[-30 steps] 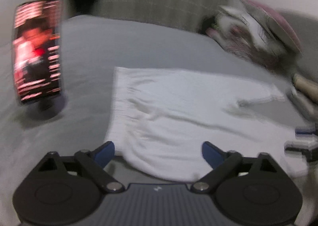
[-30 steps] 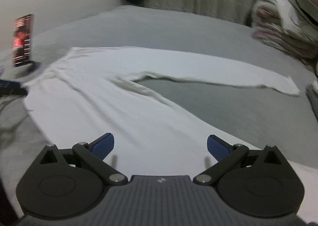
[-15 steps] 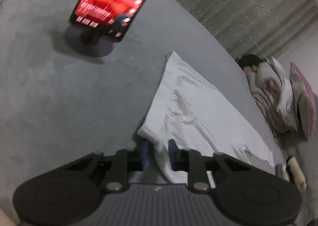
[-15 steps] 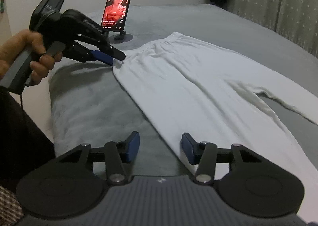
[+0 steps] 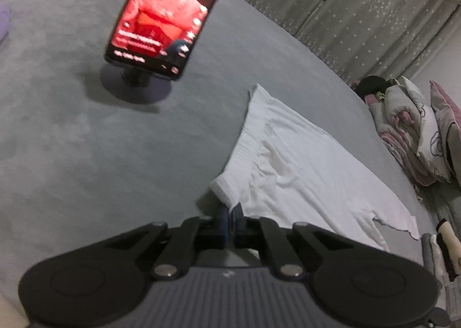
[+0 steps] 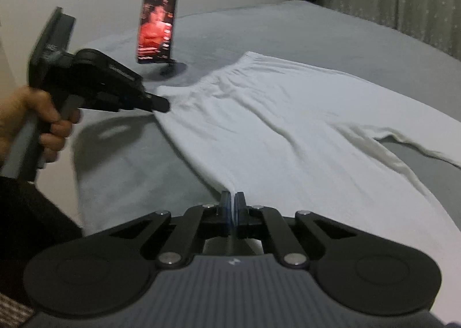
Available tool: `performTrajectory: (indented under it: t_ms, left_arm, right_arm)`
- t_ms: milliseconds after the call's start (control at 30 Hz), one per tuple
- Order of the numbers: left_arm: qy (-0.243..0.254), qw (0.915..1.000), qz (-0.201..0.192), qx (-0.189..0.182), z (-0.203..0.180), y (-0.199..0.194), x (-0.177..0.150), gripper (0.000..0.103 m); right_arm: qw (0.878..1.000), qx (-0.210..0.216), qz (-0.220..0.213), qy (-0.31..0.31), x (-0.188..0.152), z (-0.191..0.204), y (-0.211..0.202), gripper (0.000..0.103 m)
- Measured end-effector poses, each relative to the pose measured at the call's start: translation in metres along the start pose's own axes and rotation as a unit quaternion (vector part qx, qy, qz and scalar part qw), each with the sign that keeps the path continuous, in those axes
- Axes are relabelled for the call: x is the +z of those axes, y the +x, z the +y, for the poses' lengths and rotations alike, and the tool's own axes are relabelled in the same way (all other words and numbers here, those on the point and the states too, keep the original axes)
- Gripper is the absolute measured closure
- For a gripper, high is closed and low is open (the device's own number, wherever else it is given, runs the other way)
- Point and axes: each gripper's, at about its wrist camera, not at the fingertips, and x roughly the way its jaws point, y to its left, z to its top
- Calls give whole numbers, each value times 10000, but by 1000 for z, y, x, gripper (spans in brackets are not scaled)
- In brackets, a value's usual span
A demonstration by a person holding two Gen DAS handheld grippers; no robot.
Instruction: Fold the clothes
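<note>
Left tongs (image 5: pixel 230 214) pinch white pants (image 5: pixel 302 172) waistband corner | right tongs (image 6: pixel 232 201) pinch edge

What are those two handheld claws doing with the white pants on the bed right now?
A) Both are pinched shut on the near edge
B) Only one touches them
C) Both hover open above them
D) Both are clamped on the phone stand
A: the left gripper and right gripper each pinch the near edge of the white pants, the left at the waistband corner.

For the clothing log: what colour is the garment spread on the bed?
White, plain; the garment shows best in the right wrist view.
</note>
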Motion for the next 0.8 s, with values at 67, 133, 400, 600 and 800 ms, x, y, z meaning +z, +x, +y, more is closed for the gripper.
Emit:
performTrajectory:
  t_ms: [67, 133, 400, 600, 800]
  left_arm:
    - [73, 9999, 69, 62, 0, 1, -2, 101]
    - [177, 9997, 105, 139, -2, 3, -3, 101]
    - [238, 9994, -14, 241, -3, -7, -2, 101]
    - [376, 9989, 48, 280, -4, -6, -3, 98]
    - [335, 9987, -251, 300, -8, -18, 0, 57]
  right_arm:
    - [9998, 34, 119, -125, -3, 4, 2, 100]
    - [9995, 11, 207, -223, -7, 7, 9, 99]
    - [9995, 205, 181, -167, -2, 9, 7, 100]
    - [9991, 233, 233, -271, -2, 11, 11, 97]
    - [9989, 441, 164, 47, 6, 7, 5, 84]
